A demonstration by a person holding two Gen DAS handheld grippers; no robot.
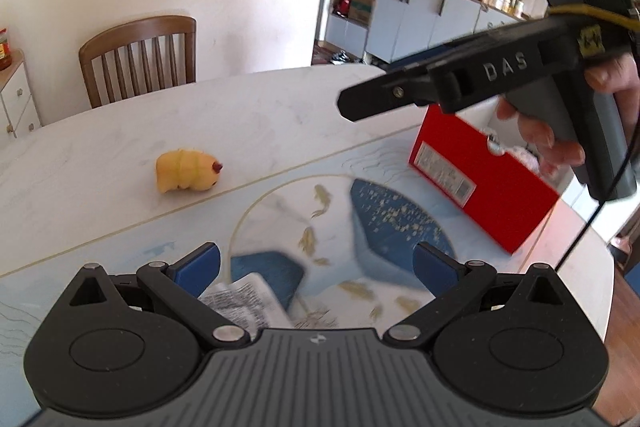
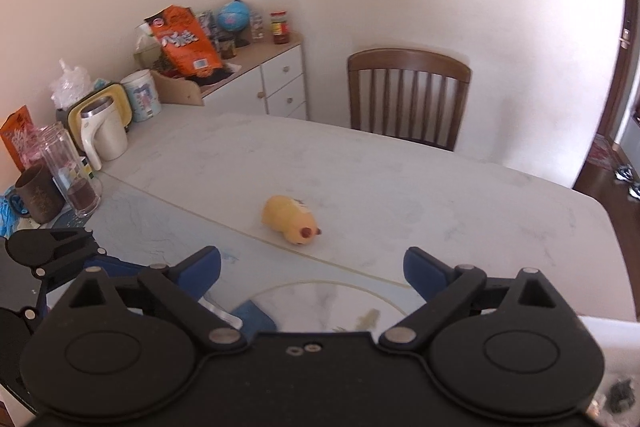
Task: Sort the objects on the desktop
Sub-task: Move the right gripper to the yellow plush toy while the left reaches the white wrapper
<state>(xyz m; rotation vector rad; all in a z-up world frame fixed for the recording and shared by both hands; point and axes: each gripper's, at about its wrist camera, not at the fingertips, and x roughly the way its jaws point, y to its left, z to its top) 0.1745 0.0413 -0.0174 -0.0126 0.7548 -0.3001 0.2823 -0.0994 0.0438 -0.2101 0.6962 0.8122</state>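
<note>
A yellow plush toy [image 1: 186, 171] lies on its side on the pale marble table [image 1: 260, 115], ahead and to the left of my left gripper [image 1: 318, 259]. That gripper is open, its blue pads wide apart. A crumpled white printed packet [image 1: 244, 299] lies on the fish-patterned mat just under its left finger, not pinched. A red box [image 1: 480, 179] stands open at the right, with a hand [image 1: 552, 143] holding the other tool above it. In the right wrist view my right gripper [image 2: 314, 267] is open and empty, and the toy [image 2: 290, 215] lies just beyond its fingers.
A wooden chair [image 2: 408, 95] stands at the table's far side. A white jug [image 2: 106, 135], a glass bottle [image 2: 68, 171] and a brown mug [image 2: 38, 197] crowd the table's left end. Behind them is a white sideboard [image 2: 276, 83] with bags and jars.
</note>
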